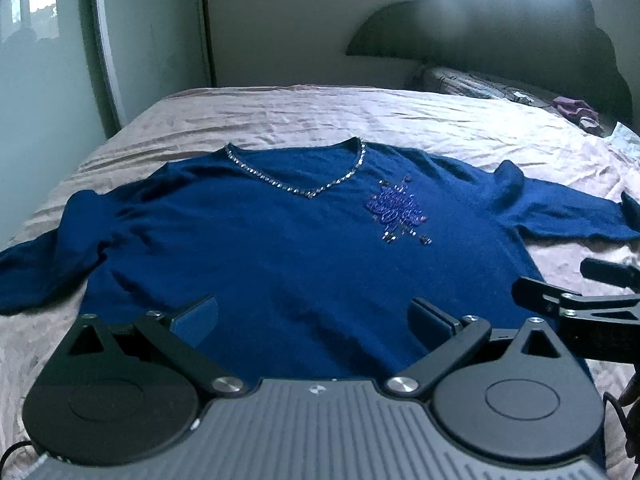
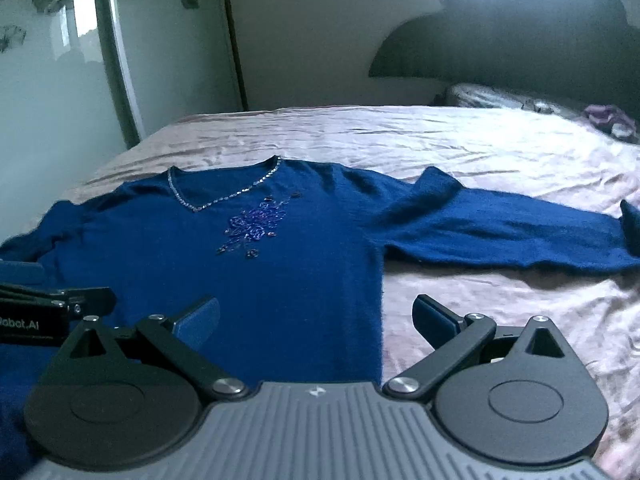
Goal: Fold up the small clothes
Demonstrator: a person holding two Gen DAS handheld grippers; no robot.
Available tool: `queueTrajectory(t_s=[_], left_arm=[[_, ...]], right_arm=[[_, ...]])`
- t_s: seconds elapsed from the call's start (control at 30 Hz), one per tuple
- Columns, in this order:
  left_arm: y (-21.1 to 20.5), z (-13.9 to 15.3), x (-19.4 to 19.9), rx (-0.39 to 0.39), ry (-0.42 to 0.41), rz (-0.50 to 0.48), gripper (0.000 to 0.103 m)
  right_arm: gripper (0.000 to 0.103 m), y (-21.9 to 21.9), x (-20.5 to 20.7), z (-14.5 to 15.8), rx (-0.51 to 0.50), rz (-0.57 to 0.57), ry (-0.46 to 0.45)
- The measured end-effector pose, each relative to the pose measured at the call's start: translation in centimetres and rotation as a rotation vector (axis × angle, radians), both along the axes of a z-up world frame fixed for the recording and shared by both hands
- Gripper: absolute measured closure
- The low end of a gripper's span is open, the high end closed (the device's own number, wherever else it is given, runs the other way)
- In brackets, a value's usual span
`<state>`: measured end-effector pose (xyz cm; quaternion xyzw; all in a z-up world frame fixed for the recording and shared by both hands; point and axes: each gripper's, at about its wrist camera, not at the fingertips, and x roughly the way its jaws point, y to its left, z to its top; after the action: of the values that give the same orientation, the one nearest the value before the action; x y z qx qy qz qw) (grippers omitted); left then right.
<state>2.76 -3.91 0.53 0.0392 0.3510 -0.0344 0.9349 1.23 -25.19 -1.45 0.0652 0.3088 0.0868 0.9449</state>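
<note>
A dark blue long-sleeved sweater [image 1: 280,248] lies flat, front up, on the bed, with a beaded V-neck and a beaded flower on the chest [image 1: 396,210]. Both sleeves are spread out sideways. My left gripper [image 1: 314,320] is open and empty above the sweater's lower middle. My right gripper [image 2: 316,320] is open and empty above the sweater's [image 2: 280,264] lower right edge; its right finger is over the bedsheet. The right gripper also shows at the right edge of the left wrist view [image 1: 580,300], and the left one at the left edge of the right wrist view [image 2: 48,304].
The bed is covered with a wrinkled pale pink sheet [image 1: 360,120]. A dark headboard [image 1: 500,32] and a patterned pillow [image 1: 472,82] are at the far right, with a small purple cloth [image 1: 576,108]. A mirrored wardrobe [image 1: 48,60] stands at the left.
</note>
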Motion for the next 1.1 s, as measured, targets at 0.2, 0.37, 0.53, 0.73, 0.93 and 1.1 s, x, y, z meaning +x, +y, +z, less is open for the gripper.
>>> queueTrajectory(t_s=[0.2, 0.37, 0.53, 0.73, 0.93, 1.1], left_arm=[[-1.4, 0.2, 0.5, -0.006, -0.01, -0.021, 0.001], [-3.0, 0.1, 1.0, 0.001, -0.024, -0.044, 0.001], [-4.3, -0.2, 1.5, 0.009, -0.018, -0.066, 0.001], [-4.8, -0.8, 1.6, 0.022, -0.001, -0.088, 0.001], [-5.3, -1.6, 1.9, 0.036, 0.03, -0.114, 0.001], [-5.8, -2.2, 2.2, 0.057, 0.047, -0.124, 0.001]], right_arm=[[0.0, -4.9, 0.4, -0.2, 0.153, -0.062, 0.014], [0.0, -7.8, 0.4, -0.7, 0.26, -0.057, 0.004], [0.0, -9.8, 0.4, -0.6, 0.183, -0.142, -0.03], [0.0, -20.6, 1.0, -1.6, 0.331, -0.435, -0.056], [0.0, -31.2, 1.1, -3.8, 0.531, -0.704, -0.105], [0.01, -35.9, 2.6, -5.5, 0.653, -0.752, -0.114]])
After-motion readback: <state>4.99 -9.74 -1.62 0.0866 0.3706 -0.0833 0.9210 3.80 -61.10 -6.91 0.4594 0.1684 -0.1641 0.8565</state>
